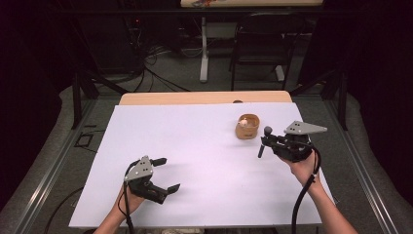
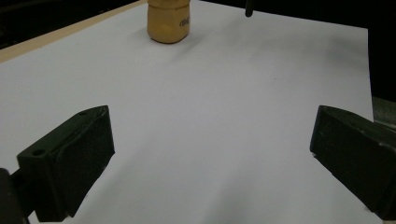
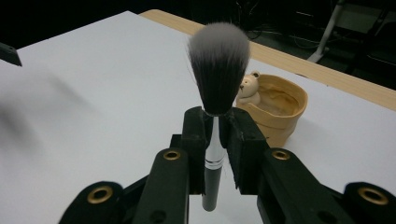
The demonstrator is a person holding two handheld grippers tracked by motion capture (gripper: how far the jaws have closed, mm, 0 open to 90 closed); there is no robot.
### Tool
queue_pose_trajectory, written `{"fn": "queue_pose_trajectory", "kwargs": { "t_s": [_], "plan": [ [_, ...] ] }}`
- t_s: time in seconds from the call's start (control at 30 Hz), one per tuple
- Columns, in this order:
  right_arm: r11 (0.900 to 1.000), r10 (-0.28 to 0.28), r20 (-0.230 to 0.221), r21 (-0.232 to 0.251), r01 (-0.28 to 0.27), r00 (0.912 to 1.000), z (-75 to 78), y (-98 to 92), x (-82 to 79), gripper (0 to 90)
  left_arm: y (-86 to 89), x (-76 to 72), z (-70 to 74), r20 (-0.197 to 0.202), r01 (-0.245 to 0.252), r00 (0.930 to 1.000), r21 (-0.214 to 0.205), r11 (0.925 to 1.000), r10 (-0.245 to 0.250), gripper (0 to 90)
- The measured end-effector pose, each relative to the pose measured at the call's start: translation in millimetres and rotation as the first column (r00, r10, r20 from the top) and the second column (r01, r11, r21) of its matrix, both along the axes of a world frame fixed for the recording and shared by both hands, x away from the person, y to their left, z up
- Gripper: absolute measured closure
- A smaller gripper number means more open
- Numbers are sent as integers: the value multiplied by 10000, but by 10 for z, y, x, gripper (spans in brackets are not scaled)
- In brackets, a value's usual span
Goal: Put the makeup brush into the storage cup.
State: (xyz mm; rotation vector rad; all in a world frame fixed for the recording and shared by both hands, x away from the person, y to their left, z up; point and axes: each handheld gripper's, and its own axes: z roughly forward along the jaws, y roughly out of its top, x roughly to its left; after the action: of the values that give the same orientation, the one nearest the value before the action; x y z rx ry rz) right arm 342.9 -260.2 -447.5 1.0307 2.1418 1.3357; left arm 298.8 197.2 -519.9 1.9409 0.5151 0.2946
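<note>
Right now we see a makeup brush point(image 3: 217, 70) clamped upright between the jaws of the right claw point(image 3: 215, 122), which grip its silver-and-black handle just under the bristles. Its head is dark at the base and pale grey at the fluffy tip. In the high view the brush point(image 1: 264, 140) sticks out from the right claw point(image 1: 271, 141) toward the desk's middle, its head up and its handle slanting down over the white sheet point(image 1: 195, 161).

Just behind the brush stands a small tan cup point(image 3: 276, 108) with a little bear figure point(image 3: 250, 88) at its rim. From above, the cup point(image 1: 247, 126) sits on the sheet near the far right, just beside the right claw and apart from it. From the left gripper view the cup point(image 2: 169, 21) stands far off at the top.

We find the left claw point(image 1: 165, 174) near the sheet's front left, well apart from the cup, its jaws spread wide with nothing between them. The wooden desk point(image 1: 204, 97) shows as a strip beyond the sheet's far edge.
</note>
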Motion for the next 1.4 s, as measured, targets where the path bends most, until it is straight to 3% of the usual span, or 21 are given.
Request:
{"fn": "queue_pose_trajectory", "kwargs": {
  "t_s": [0.33, 0.63, 0.93, 1.4],
  "plan": [
    [9997, -228, -176, -127, 226, 9996, 13, -38, 134, 779, 124, -28, 8, 193, -30, 9998, -423, 9991, 38, 0],
    [9987, -479, -265, -205, 474, 9985, 32, -55, 258, 779, 268, -57, 13, 211, -412, 9989, -624, 9972, 425, 0],
    [9985, -476, -133, -288, 472, 9988, 115, -15, 334, 780, 332, -66, 20, 298, -616, 9976, -560, 9965, 633, 0],
    [9977, -549, -2, -410, 548, 9985, 267, 38, 465, 779, 333, -60, 30, 377, -538, 9977, -556, 9970, 560, 0]
  ]
}}
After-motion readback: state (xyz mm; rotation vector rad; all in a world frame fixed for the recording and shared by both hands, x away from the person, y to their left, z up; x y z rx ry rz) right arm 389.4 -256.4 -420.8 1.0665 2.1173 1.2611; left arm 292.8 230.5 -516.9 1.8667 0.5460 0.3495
